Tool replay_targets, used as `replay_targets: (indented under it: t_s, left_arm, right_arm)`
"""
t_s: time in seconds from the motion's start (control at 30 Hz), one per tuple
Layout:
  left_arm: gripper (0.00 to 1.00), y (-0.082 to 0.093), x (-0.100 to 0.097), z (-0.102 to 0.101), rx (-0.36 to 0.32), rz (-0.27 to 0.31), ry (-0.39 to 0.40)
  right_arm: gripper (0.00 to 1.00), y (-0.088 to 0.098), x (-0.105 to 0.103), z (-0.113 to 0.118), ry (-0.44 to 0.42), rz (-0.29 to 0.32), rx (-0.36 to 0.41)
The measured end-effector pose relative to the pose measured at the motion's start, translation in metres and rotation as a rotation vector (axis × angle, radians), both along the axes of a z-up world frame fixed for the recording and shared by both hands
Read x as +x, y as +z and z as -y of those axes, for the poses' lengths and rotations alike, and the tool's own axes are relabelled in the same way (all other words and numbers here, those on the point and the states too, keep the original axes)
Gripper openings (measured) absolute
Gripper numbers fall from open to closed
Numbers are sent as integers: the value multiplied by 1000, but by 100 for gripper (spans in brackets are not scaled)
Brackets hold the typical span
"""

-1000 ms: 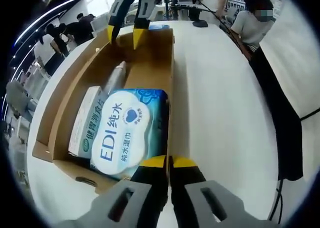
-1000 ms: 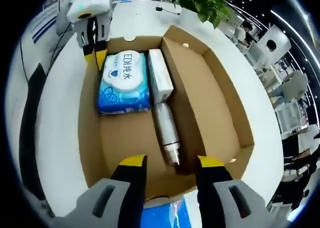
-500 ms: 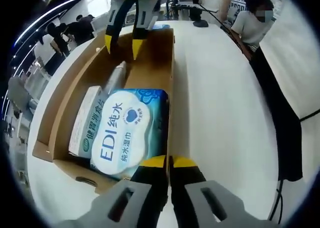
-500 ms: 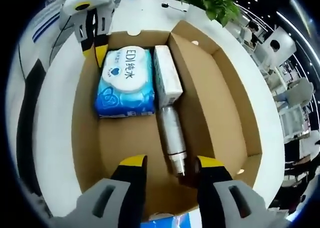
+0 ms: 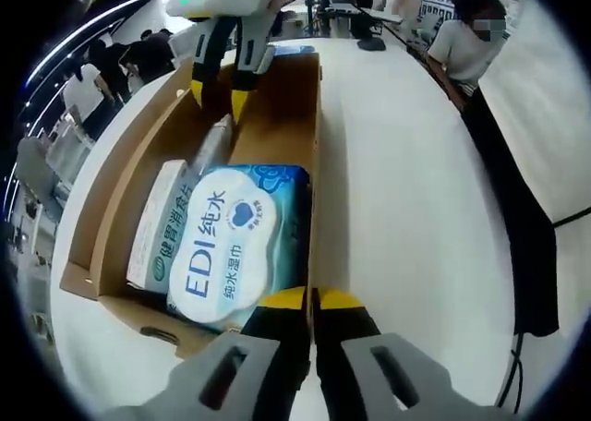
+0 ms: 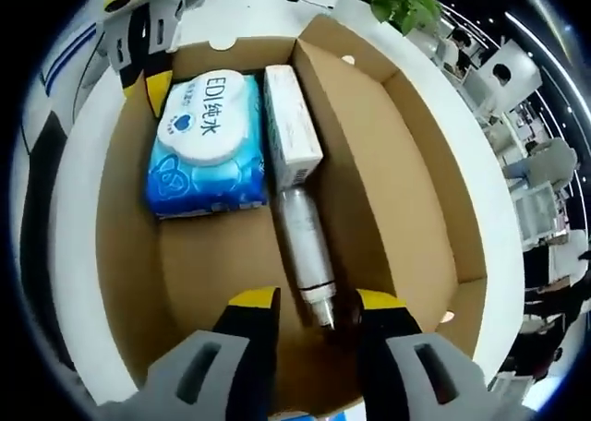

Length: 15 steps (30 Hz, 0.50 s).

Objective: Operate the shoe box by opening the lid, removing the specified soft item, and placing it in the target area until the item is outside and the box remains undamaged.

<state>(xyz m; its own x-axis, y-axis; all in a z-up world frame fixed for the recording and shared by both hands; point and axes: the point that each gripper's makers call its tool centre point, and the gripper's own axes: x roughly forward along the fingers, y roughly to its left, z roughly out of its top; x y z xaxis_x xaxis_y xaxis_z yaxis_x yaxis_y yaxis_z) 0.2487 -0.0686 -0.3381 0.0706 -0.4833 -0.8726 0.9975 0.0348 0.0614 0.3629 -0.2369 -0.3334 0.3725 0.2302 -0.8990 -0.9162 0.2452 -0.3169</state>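
Yellow-tipped jaws of the right gripper (image 6: pixel 314 303) stand spread, straddling the capped end of a silver cylindrical spray bottle (image 6: pixel 303 251) without touching it, inside the open brown cardboard shoe box (image 6: pixel 406 172). Ahead of the jaws: bottle lying flat; beyond it, a long white carton (image 6: pixel 291 137); left of both, the soft blue-and-white wet-wipe pack (image 6: pixel 205 142), still on the box floor. Left gripper (image 5: pixel 310 301): jaws pressed together, pinching the box's near wall edge just beside the wipe pack (image 5: pixel 235 241). Box sits on a white table (image 5: pixel 406 209). Seated person (image 5: pixel 466 38) far beyond.
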Motion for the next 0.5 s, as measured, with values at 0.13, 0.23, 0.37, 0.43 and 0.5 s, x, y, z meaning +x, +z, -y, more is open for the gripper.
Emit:
replay_targets:
  t_s: [0.13, 0.23, 0.37, 0.43, 0.5]
  left_arm:
    - [0, 0, 0, 0, -1, 1, 3]
    - [0, 0, -1, 0, -2, 6, -19]
    - [0, 1, -1, 0, -4, 17, -26]
    - [0, 1, -1, 0, -3, 15, -27]
    - [0, 1, -1, 0, -3, 10, -23]
  right_arm:
    - [32, -5, 1, -4, 8, 13, -18]
    - [31, -8, 1, -6, 16, 14, -29]
    - [29, -9, 4, -10, 15, 22, -35]
    - [29, -10, 3, -10, 9, 20, -36]
    - [29, -12, 3, -8, 21, 20, -49]
